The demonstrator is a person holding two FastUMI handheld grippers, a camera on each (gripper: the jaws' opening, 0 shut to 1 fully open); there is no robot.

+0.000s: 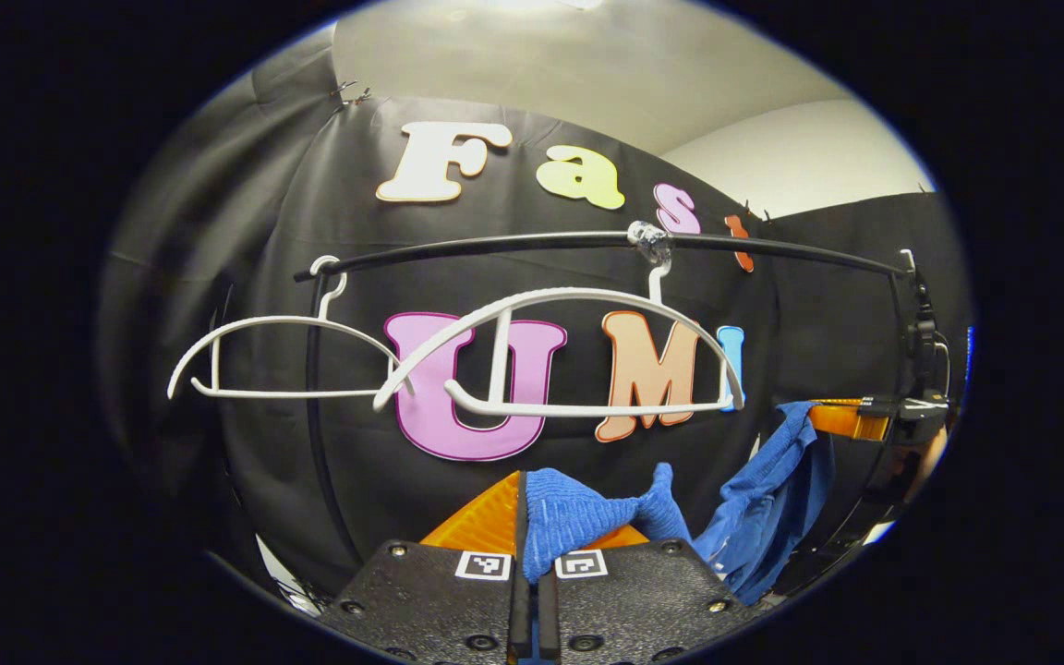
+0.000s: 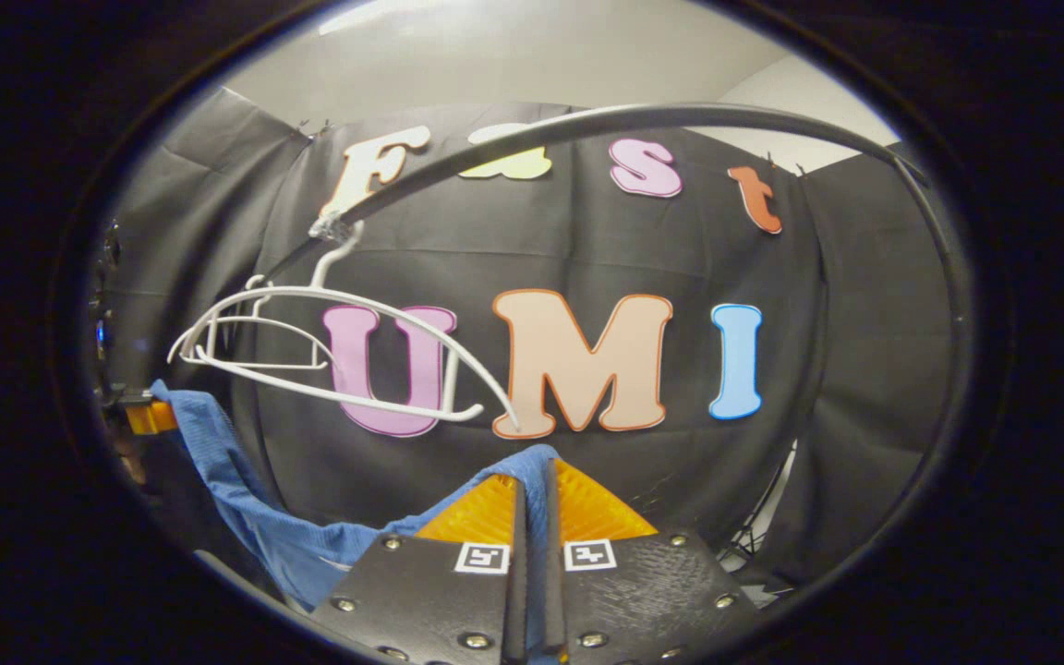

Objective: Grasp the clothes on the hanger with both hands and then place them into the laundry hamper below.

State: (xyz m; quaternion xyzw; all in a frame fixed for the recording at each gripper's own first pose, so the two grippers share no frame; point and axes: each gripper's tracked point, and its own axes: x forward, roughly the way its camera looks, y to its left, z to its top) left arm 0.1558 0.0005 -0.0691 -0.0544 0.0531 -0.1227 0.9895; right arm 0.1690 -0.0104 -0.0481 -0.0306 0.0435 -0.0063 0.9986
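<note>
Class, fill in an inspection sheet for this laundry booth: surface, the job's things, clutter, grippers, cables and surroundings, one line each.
Surface: nothing seen.
Job's things: blue knitted cloth garment off the white plastic hangers, slung between both grippers; two hangers bare on the black horizontal rail; hamper not in view.
Clutter: nothing seen.
Grippers: left gripper has orange fingers closed on one end of the garment; right gripper is closed on the other end, blue cloth showing between its tips.
Cables: thin dark leads near the rail's black upright post, too small to trace.
Surroundings: black cloth wall, pale ceiling above.
</note>
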